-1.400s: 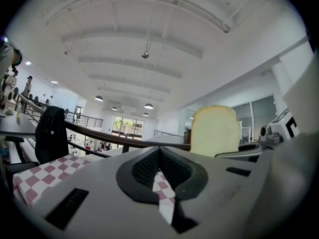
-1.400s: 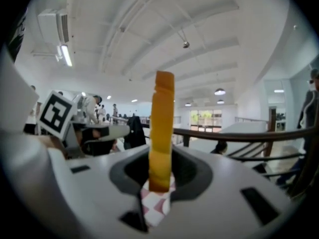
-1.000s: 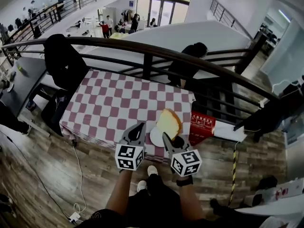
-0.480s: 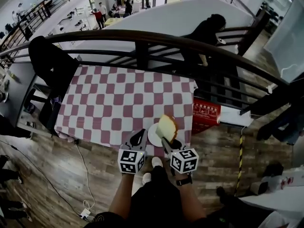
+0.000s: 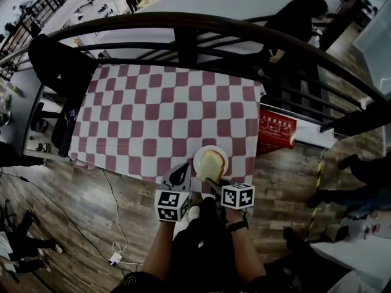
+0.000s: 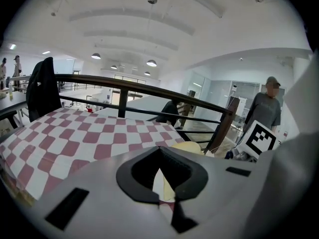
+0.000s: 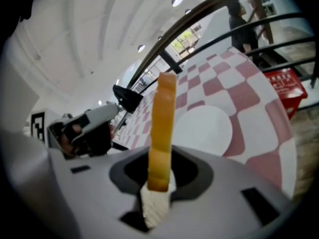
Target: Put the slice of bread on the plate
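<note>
Down at the near edge of the checkered tablecloth (image 5: 153, 115), the right gripper (image 5: 209, 180) has the slice of bread (image 5: 211, 163) pinched by one end, held right over the white plate (image 5: 198, 159), can't tell if it's touching. The left gripper (image 5: 181, 172) sits just beside the plate, jaws pressed together, nothing in them.

Matt cloth tablecloth (image 5: 153, 115), smooth plate (image 5: 197, 162), porous bread slice (image 5: 211, 163), wood-plank floor (image 5: 73, 224), dark metal railing (image 5: 183, 24)
</note>
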Available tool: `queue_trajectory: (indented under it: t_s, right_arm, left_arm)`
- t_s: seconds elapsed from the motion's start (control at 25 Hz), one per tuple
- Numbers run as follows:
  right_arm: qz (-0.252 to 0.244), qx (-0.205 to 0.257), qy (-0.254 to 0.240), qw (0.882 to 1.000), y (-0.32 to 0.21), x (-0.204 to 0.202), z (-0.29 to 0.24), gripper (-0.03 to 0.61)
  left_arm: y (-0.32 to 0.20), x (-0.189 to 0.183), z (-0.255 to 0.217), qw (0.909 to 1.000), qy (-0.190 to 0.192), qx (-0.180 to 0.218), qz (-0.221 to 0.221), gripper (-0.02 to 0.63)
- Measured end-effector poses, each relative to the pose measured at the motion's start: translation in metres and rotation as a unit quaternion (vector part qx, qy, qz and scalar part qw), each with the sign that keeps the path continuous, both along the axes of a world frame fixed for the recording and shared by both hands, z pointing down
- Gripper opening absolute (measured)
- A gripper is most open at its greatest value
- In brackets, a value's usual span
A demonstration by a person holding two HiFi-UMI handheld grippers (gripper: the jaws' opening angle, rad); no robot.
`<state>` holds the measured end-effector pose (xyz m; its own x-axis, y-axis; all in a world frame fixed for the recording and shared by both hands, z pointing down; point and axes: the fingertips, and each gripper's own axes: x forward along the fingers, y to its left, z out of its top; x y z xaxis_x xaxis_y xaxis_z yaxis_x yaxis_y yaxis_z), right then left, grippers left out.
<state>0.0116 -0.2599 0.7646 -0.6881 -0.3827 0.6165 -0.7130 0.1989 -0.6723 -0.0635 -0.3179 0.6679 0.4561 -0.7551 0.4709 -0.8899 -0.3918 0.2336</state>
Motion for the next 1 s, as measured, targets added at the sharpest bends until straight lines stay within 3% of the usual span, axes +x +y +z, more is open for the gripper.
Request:
queue_trajectory:
  t_s: [0.32, 0.56, 0.72, 1.0]
  right_arm:
    - [0.005, -0.059, -0.021, 0.998, -0.009, -0.009, 0.023, 0.101]
    - [0.001, -0.089, -0.006, 0.996, -0.020, -0.005, 0.036, 0.101]
    - [0.008, -0.094, 0.022, 0.995, -0.026, 0.003, 0.038, 0.134]
    - [-0.053, -0.109, 0.142, 0.982, -0.025, 0.025, 0.046, 0.357]
  left_arm:
    - [-0.001, 0.000, 0.013, 0.9997, -0.014, -0.018, -0.007, 0.018]
    - [-0.006, -0.001, 0.015, 0.9995, -0.020, -0.024, -0.011, 0.018]
    - [-0.012, 0.001, 0.012, 0.9995, -0.020, -0.021, -0.013, 0.018]
    - [-0.036, 0.001, -0.014, 0.9997, -0.014, 0.008, -0.019, 0.018]
